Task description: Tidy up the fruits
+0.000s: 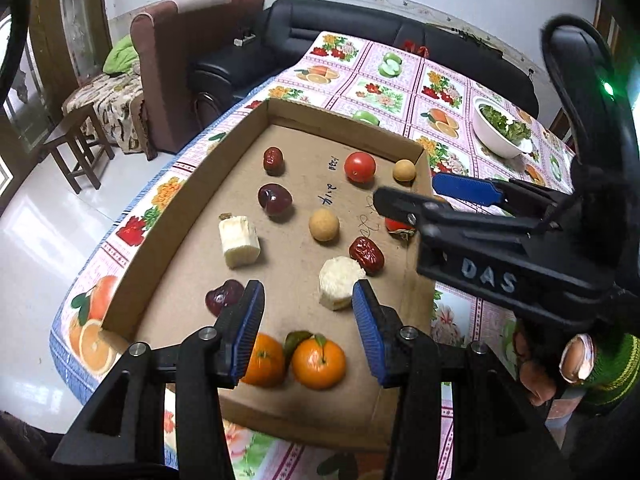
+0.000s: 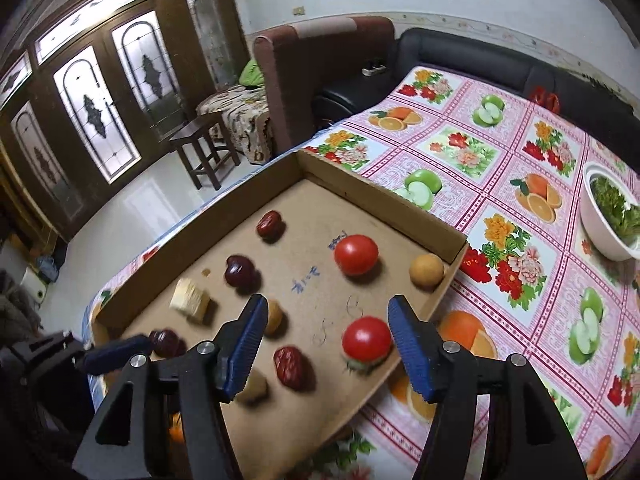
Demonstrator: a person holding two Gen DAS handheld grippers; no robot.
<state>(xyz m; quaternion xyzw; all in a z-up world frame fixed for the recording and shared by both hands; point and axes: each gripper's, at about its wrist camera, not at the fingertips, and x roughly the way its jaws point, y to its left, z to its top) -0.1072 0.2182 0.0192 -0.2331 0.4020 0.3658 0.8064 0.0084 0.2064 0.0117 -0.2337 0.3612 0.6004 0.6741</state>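
Note:
A shallow cardboard tray point(image 1: 188, 216) holds several fruits. Two oranges point(image 1: 318, 362) lie at its near edge, just under my left gripper point(image 1: 308, 320), which is open and empty. A white peeled chunk point(image 1: 340, 288) sits beside its right finger. Two red dates point(image 1: 366, 255), dark plums point(image 1: 274, 199), longans point(image 1: 324, 224) and another white chunk point(image 1: 239, 241) are spread about. My right gripper point(image 2: 328, 332) is open around a tomato point(image 2: 366, 342) resting on the tray close to the right pad. A second tomato point(image 2: 356, 255) lies farther back.
A white bowl of greens point(image 2: 608, 220) stands on the flowered tablecloth point(image 2: 500, 152) to the right of the tray. The table edge runs along the tray's left side, with a wooden stool point(image 2: 204, 148), an armchair and a black sofa beyond.

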